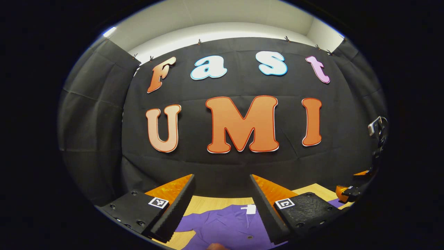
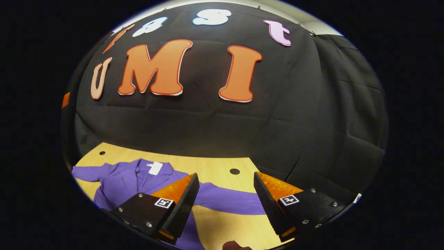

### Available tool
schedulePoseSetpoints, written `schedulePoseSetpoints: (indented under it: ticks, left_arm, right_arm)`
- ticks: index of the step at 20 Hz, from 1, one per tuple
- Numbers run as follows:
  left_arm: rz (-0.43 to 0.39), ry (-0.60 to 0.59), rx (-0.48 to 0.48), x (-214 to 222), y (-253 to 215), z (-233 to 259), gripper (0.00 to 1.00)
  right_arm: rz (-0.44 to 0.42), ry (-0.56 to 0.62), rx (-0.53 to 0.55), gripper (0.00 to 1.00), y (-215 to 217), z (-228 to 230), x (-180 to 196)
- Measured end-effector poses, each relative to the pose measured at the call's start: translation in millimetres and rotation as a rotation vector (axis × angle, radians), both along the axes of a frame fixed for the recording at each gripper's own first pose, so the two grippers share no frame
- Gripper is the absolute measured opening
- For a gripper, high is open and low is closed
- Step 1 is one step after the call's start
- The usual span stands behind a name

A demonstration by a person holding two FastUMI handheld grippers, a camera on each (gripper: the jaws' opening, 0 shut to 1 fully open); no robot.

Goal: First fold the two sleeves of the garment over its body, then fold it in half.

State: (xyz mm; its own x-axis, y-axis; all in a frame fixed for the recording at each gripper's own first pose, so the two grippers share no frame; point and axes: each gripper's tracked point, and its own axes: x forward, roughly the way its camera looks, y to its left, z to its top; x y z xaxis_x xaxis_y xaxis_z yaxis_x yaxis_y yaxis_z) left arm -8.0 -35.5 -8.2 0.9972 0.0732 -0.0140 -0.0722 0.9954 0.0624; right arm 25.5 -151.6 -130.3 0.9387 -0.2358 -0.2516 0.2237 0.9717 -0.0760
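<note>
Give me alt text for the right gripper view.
A purple garment lies spread flat on a wooden table, one sleeve stretched out sideways, unfolded. The right gripper hovers above that sleeve, jaws open, holding nothing.

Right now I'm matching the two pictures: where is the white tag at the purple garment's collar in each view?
Left gripper view: the white tag lies at bottom centre, just left of the claw's right finger.
Right gripper view: the white tag lies lower left, above the claw's left finger.
Shared landmark: the purple garment, spread on the wooden table.
</note>
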Motion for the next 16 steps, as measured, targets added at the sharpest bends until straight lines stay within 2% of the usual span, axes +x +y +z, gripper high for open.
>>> schedulePoseSetpoints:
  ticks: [5,10,16]
  left_arm:
    - [0.02,0.055,0.018,-1,-7,-21,0.95]
    - [0.025,0.068,0.045,-8,-22,-25,0.95]
    - [0.039,0.107,0.078,-15,-37,-40,0.95]
  right_arm:
    - [-0.065,0.12,0.019,0.95,-46,-50,-1]
    - [-0.178,0.239,0.075,0.95,-114,-101,2]
    - [-0.25,0.353,0.19,0.96,-168,-145,4]
